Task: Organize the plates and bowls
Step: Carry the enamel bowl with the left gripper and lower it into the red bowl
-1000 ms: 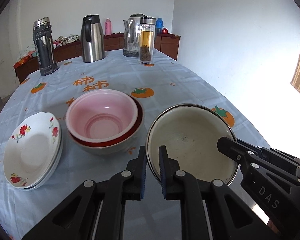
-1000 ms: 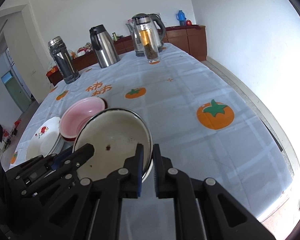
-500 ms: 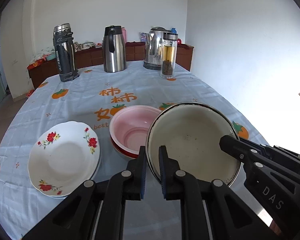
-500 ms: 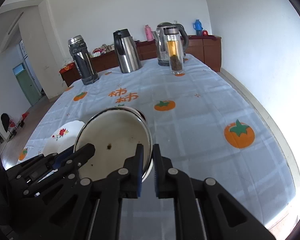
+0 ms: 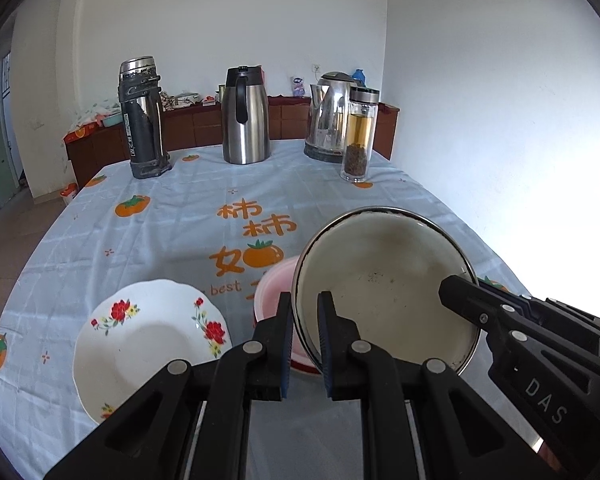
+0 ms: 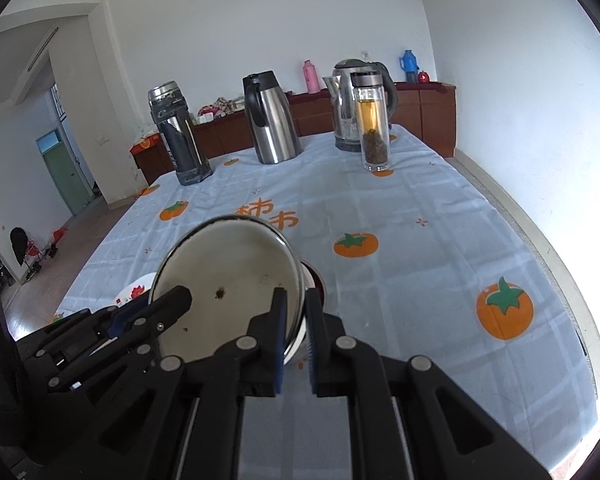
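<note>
Between both grippers hangs the enamel bowl [image 5: 384, 292], its rim clamped by the left gripper [image 5: 305, 308] and the right gripper [image 6: 296, 304]. Beyond it the tablecloth [image 6: 420, 248] lies open toward the tea bottle [image 6: 374, 120]. Only the left view shows the whole flowered plate [image 5: 148, 340] and the pink bowl [image 5: 272, 284].

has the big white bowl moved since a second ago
Yes. The white bowl, pinched by both grippers, has gone left and up: it was beside the pink bowl and now covers most of it.
</note>
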Demonstrator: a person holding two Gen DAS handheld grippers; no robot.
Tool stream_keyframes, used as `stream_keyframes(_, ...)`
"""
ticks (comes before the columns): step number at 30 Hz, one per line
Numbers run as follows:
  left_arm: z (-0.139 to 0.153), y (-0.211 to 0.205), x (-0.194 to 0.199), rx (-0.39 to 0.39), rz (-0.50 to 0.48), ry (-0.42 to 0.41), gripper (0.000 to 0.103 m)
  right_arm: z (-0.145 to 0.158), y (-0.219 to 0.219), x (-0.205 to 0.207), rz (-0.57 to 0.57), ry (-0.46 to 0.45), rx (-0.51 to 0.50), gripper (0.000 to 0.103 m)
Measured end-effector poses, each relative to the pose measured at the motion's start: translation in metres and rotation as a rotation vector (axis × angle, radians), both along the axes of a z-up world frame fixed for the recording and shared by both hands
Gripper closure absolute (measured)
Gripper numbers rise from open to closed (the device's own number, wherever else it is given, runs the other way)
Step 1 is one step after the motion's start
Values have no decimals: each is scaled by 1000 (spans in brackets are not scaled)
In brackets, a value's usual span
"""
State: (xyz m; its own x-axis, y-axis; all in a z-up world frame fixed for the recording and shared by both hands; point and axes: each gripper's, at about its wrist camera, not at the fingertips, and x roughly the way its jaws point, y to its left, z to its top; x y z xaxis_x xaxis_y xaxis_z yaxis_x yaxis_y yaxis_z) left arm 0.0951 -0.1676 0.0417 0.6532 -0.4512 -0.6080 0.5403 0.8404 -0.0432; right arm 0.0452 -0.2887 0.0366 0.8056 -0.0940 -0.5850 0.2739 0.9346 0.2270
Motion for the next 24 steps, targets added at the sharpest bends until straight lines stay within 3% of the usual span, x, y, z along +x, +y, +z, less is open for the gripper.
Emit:
stream_keyframes(9, 6, -3, 36, -16, 17, 22, 89, 2, -5, 35, 14, -8, 15, 94)
stream_keyframes(24, -39, -28, 65, 87, 38, 99, 89, -38, -23, 67, 12, 107, 62, 94)
